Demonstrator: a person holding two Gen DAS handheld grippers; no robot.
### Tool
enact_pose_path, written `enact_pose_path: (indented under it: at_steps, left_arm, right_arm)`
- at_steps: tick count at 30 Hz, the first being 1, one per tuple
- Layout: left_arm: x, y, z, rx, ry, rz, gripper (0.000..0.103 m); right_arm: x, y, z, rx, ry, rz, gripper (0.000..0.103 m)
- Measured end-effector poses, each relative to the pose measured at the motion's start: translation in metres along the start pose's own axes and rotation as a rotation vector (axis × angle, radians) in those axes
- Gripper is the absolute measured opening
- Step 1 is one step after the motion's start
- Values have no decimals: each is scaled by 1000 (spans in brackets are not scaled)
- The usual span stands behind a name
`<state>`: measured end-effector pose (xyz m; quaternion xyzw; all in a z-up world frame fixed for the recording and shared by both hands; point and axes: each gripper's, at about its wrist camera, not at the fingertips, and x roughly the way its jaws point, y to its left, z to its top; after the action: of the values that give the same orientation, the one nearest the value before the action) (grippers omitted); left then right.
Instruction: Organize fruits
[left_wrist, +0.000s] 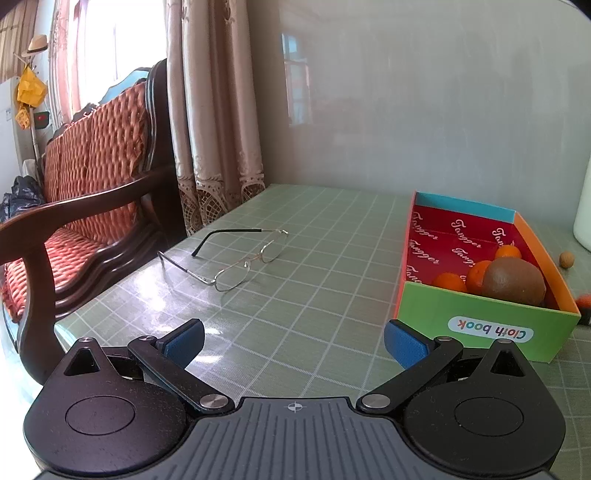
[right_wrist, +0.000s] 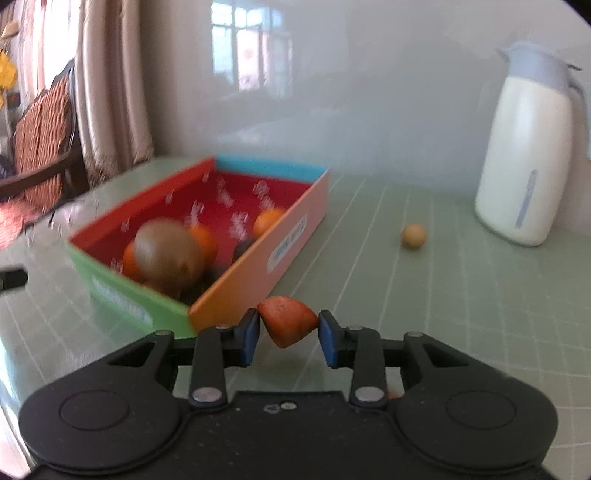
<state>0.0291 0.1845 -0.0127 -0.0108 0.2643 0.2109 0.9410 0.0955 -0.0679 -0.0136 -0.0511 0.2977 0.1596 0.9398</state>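
A colourful cardboard box (left_wrist: 487, 321) (right_wrist: 258, 273) lies on the green checked table. Inside it rest a brown kiwi (left_wrist: 513, 280) (right_wrist: 168, 253) and small oranges (left_wrist: 448, 282) (right_wrist: 267, 221). My right gripper (right_wrist: 288, 332) is just outside the box's near right corner. It is shut on a small orange-red pointed fruit (right_wrist: 288, 325), with both blue pads touching the fruit's ends and its shadow below. A small tan round nut (left_wrist: 566, 259) (right_wrist: 413, 236) lies on the table right of the box. My left gripper (left_wrist: 293, 339) is wide open and holds nothing, left of the box's green end.
A pair of metal-framed glasses (left_wrist: 236, 266) lies on the table left of the box. A white jug (right_wrist: 524, 162) stands at the back right by the wall. A wooden chair with a red cushion (left_wrist: 92, 184) stands beyond the table's left edge.
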Motion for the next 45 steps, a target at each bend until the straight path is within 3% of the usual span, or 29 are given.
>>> enact_pose_path:
  at_steps: [6, 11, 13, 15, 19, 35, 45]
  left_arm:
    - [0, 2, -1, 12, -1, 8, 102]
    - [3, 3, -3, 24, 19, 10, 102]
    - [4, 1, -4, 35, 19, 14, 102]
    - [4, 0, -4, 38, 22, 13, 103]
    - [4, -1, -4, 40, 22, 8, 102]
    - [-9, -34, 3, 60, -16, -55, 102]
    - [-30, -89, 4, 111, -47, -171, 102]
  right_arm:
    - [-12, 2, 26, 64, -107, 25, 33]
    - [-2, 23, 39, 38, -136, 54, 34]
    - [5, 32, 44, 25, -135, 77, 41]
    - [6, 41, 45, -2, -145, 60, 59]
    - [-9, 35, 51, 45, -213, 64, 60]
    - [-45, -68, 33, 228, -206, -110, 65]
    - [-64, -108, 18, 253, -200, -194, 67]
